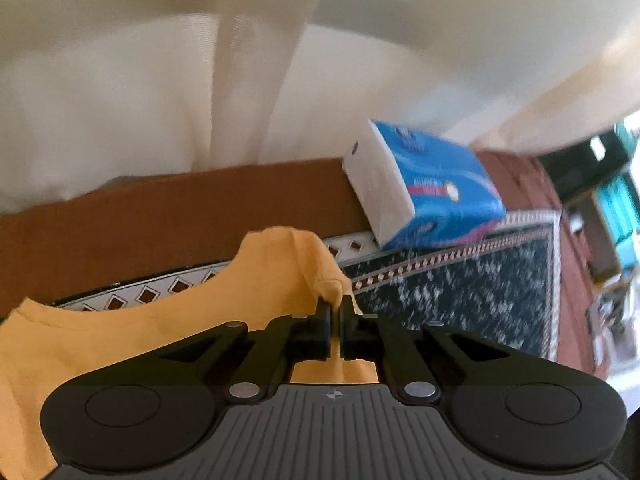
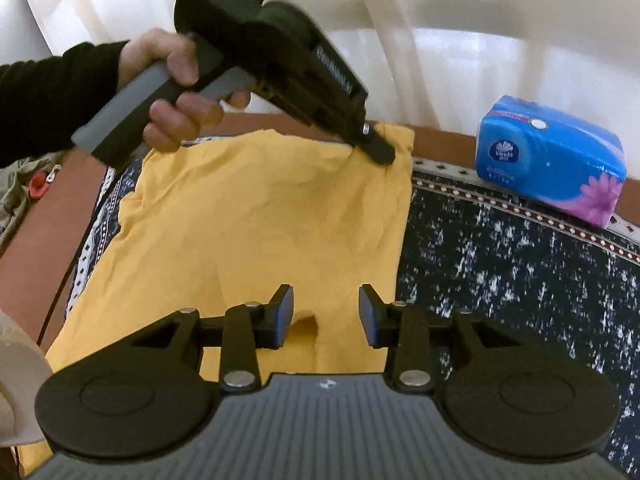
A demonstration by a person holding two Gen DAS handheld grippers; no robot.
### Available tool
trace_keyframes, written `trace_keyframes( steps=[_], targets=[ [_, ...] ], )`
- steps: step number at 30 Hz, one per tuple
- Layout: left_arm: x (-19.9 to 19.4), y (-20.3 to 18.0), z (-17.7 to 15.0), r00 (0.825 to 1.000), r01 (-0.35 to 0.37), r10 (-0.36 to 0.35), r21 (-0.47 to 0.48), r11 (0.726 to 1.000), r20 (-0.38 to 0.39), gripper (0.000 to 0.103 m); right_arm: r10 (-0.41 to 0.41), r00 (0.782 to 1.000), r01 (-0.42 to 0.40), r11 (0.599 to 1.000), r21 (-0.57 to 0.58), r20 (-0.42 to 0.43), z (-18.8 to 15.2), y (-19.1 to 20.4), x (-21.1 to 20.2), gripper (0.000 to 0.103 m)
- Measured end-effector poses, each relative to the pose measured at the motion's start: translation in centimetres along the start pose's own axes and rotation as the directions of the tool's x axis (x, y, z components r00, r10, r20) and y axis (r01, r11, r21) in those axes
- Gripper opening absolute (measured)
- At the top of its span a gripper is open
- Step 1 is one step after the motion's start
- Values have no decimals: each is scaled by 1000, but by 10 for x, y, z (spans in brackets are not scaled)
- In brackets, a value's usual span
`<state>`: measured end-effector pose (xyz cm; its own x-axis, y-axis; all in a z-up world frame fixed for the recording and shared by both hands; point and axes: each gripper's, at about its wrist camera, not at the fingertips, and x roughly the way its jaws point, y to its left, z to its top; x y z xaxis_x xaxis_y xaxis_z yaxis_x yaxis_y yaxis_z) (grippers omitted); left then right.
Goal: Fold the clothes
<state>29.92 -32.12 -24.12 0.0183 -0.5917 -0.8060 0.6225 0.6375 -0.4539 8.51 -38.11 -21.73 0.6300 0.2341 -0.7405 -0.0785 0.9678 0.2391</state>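
A yellow T-shirt (image 2: 248, 232) lies spread on a dark patterned cloth (image 2: 500, 264). My left gripper (image 1: 335, 308) is shut on a bunched bit of the shirt (image 1: 280, 280) near its neckline. In the right wrist view the left gripper (image 2: 380, 148) pinches the shirt's far right corner. My right gripper (image 2: 326, 312) is open, its jaws wide apart just above the shirt's near edge, where a small fold opening shows. It holds nothing.
A blue tissue pack (image 2: 552, 156) stands at the far edge of the cloth, also in the left wrist view (image 1: 424, 184). A brown table edge (image 1: 160, 208) and white curtains (image 1: 140, 92) lie behind. Olive fabric (image 2: 20, 188) hangs at far left.
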Motion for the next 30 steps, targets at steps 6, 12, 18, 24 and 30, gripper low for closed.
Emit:
trace_keyframes(
  steps=[6, 12, 18, 24, 30],
  targets=[
    [15, -12, 5, 999, 14, -14, 5, 1000, 32, 0, -47, 999, 48, 998, 37, -8, -5, -10, -1, 8],
    [46, -19, 6, 999, -10, 10, -9, 1000, 45, 3, -176, 984, 174, 979, 105, 10, -10, -36, -15, 8],
    [41, -9, 12, 994, -15, 26, -98, 995, 110, 46, -118, 992, 124, 979, 162, -48, -12, -54, -14, 12],
    [6, -10, 18, 988, 30, -19, -73, 997, 150, 45, -88, 992, 72, 983, 169, 89, 14, -50, -38, 17],
    [9, -36, -20, 997, 67, -69, 95, 993, 15, 46, -31, 999, 30, 997, 64, 11, 23, -41, 7, 18]
  ],
)
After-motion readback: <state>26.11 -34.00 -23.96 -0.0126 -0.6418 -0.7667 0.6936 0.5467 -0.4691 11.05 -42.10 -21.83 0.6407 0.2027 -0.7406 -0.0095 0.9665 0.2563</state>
